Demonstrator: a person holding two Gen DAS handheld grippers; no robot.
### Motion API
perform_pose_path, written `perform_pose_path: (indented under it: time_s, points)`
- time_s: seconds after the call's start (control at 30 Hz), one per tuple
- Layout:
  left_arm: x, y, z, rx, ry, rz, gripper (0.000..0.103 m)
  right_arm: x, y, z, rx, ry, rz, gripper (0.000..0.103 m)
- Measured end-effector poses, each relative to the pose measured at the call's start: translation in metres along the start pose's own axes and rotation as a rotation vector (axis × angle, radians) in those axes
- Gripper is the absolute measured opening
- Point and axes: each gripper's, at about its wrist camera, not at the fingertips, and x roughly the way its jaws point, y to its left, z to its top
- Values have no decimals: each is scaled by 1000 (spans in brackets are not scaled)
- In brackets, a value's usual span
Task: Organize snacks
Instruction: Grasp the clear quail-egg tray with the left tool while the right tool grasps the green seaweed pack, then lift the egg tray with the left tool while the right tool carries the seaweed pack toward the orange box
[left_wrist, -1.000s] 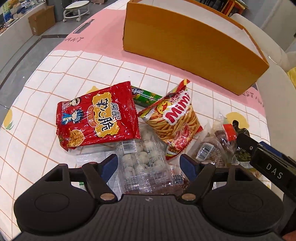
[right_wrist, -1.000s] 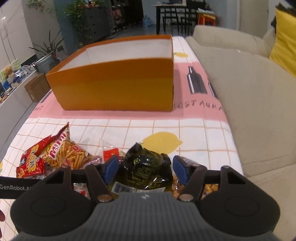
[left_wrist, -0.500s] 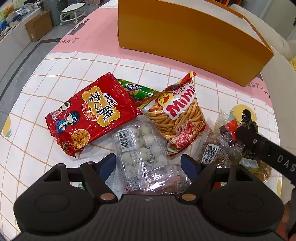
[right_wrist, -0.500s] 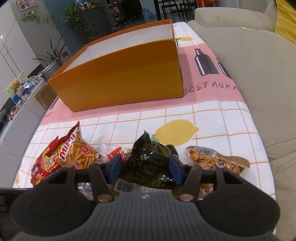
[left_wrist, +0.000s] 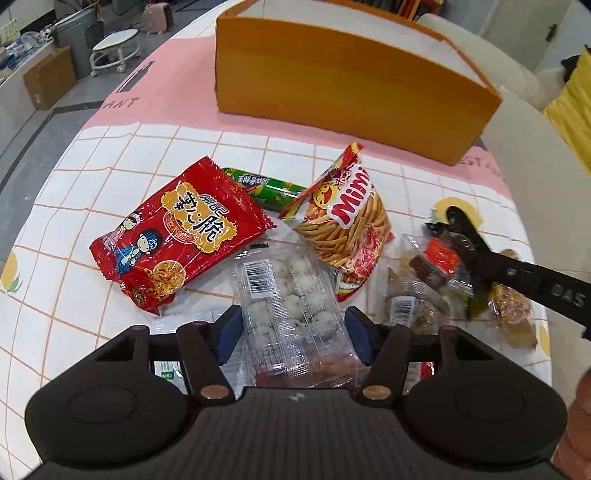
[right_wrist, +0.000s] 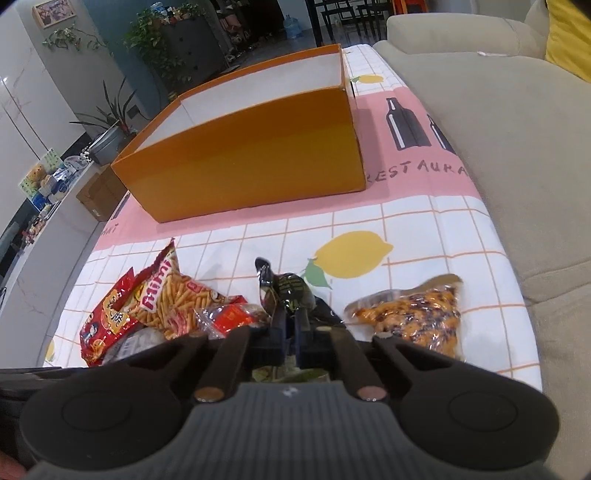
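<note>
Clear pack of white balls (left_wrist: 286, 295) lies on bench (left_wrist: 110, 177) between my left gripper (left_wrist: 291, 336) jaws, closing, not yet pressing. Right gripper (right_wrist: 290, 334) jaws clenched on black packet (right_wrist: 293, 293).

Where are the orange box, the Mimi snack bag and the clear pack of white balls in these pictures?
orange box (right_wrist: 243, 162): right wrist view, on its front wall.
Mimi snack bag (left_wrist: 347, 221): left wrist view, on its printed front.
clear pack of white balls (left_wrist: 284, 291): left wrist view, on its middle, between the left gripper's fingers.
</note>
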Motion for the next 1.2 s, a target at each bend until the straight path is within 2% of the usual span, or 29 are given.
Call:
perform_pose_path:
  time_s: [0.07, 0.17, 0.3, 0.4, 0.47, 0.5, 0.57, 0.63, 0.77, 0.93, 1.2]
  points:
    - [-6, 3, -3, -4, -12, -11, 67, -1, 2, 0, -5, 6, 19, 9]
    - [-9, 5, -6, -1, -10, -7, 67, -1, 9, 2, -40, -9, 13, 34]
    - [-12, 5, -6, 9, -3, -12, 67, 9, 19, 5, -136, -13, -54, 36]
    - [-7, 4, -5, 13, 26, 7, 69, 22, 17, 8, -137, 12, -80, 40]
    - [-4, 2, -5, 7, 43, 23, 70, 30, 16, 8, -135, 31, -95, 40]
    - [-2, 2, -5, 3, 50, 33, 75, 34, 17, 8, -135, 39, -104, 40]
    - [0, 1, -3, -14, 58, 50, 76, 38, 16, 6, -127, 55, -116, 39]
    - [3, 0, 0, -37, 67, 60, 79, 41, 15, 4, -115, 63, -110, 34]
    - [11, -8, 4, -10, 82, 109, 79, 42, 17, 4, -118, 59, -104, 31]
    - [12, -14, 1, 26, 60, 128, 67, 40, 17, 3, -120, 59, -94, 30]
    - [-11, -9, -2, 7, 3, 69, 63, 11, 22, 7, -125, 5, -67, 30]
